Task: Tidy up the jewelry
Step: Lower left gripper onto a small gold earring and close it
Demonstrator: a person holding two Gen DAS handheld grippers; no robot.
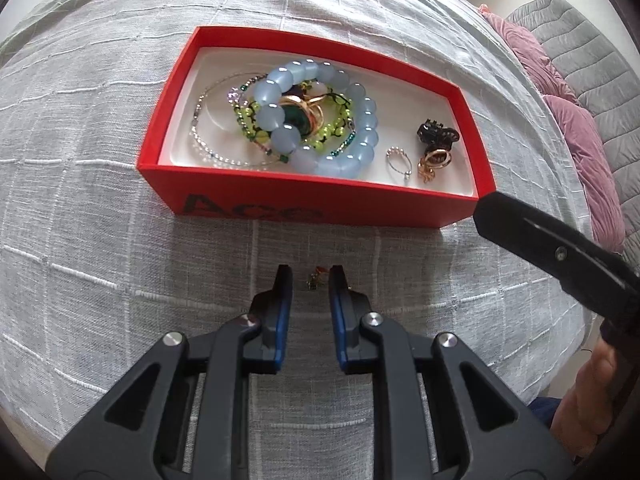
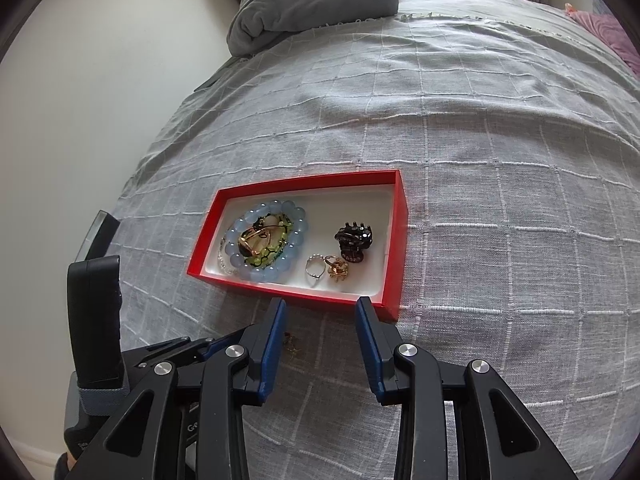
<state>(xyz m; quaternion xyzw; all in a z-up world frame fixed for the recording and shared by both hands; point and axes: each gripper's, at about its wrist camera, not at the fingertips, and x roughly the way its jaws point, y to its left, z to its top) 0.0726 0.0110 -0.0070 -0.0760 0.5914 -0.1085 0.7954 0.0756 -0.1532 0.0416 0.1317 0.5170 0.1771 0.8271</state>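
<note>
On grey bedspread point(image 1: 120, 240), tiny gold-green jewelry piece point(image 1: 313, 280).

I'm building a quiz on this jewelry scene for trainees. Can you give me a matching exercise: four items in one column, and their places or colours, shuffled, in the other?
Column 1
1. blue bead bracelet
2. black hair claw clip
3. small trinket
4. red box

Column 2
A. on the grey bedspread, outside the box, between the left gripper's jaws
B. right part of the box, behind the gold ring
C. white lining inside, black lettering on its front wall
D. left part of the box, piled with green beads

Pairs: 1-D, 2-B, 3-A, 4-C
</note>
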